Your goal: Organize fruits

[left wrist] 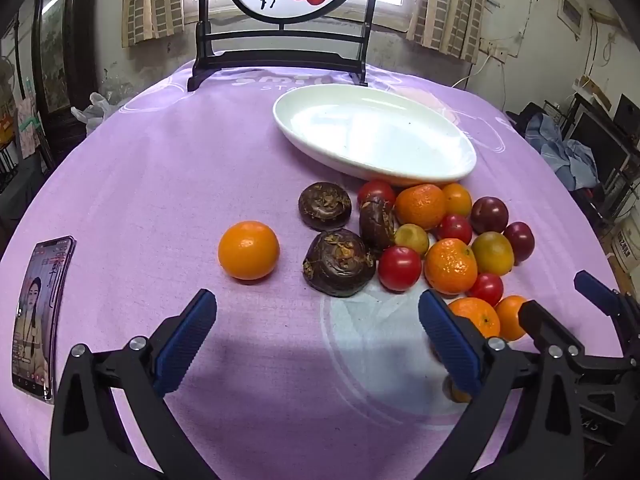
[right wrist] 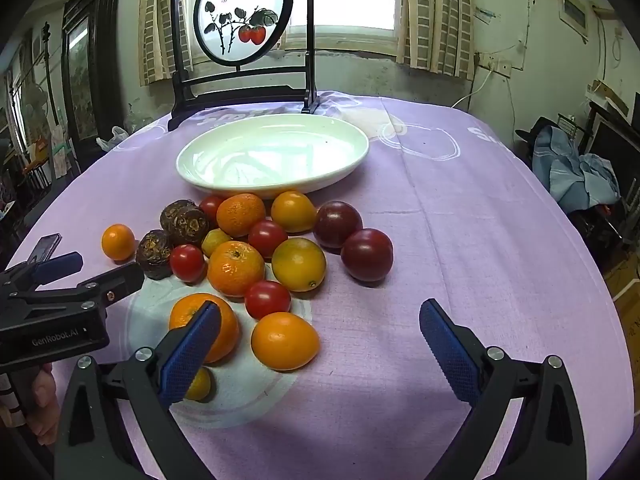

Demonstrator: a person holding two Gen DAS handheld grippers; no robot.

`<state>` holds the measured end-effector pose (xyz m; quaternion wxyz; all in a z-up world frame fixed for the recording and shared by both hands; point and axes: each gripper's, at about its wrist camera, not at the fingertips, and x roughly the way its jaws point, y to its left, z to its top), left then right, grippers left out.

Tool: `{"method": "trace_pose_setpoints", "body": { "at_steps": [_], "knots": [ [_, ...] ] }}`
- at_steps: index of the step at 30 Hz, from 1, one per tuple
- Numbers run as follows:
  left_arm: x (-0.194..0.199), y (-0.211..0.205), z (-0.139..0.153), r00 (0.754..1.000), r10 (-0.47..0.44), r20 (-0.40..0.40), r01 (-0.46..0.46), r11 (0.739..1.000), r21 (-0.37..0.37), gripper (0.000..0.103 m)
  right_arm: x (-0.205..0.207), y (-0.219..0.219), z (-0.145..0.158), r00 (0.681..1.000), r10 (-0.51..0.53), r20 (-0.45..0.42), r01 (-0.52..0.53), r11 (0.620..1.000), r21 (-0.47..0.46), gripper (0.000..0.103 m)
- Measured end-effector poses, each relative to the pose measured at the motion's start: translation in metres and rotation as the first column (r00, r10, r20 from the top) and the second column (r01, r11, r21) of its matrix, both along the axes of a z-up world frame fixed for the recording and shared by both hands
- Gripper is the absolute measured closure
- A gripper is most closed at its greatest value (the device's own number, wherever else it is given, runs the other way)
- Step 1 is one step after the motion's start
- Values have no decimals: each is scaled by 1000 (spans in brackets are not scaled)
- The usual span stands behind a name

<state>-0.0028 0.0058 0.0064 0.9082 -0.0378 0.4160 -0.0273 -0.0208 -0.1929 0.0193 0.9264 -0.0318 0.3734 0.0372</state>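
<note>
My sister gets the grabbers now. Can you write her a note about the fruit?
Left gripper: jaws open, holding nothing, over bare cloth.
Right gripper: jaws open, holding nothing, by the near oranges.
Plate: empty, behind the pile.
Fruit pile: oranges, tomatoes, plums and dark brown fruits on the cloth in front of the plate. One orange sits apart on the left.
Done: nothing on the plate yet.
Left: all the fruit, probably onto the plate.
</note>
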Motion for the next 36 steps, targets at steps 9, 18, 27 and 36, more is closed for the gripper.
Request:
{"method": "trace_pose_setpoints", "body": {
  "at_steps": [9, 18, 27, 36],
  "knots": [
    [0, 0, 1, 1000, 10, 18, -10, 1000, 9, 4, -1, 0, -1, 1000, 9, 2, -9, 1000, -5, 3],
    [-1, 1, 3, 999, 30, 39, -31, 999, 23, 4, 0, 1, -1, 1000, 12, 0, -12, 1000, -9, 3],
    [0, 1, 0, 999, 32, 33, -33, 999, 21, 4, 0, 1, -2, 1000, 15, 0, -15, 1000, -10, 3],
    [-1, 2, 0, 999, 35, 32, -35, 999, 21, 4, 0, 2, -2, 1000, 16, 0, -15, 1000, -11, 3]
  ]
}}
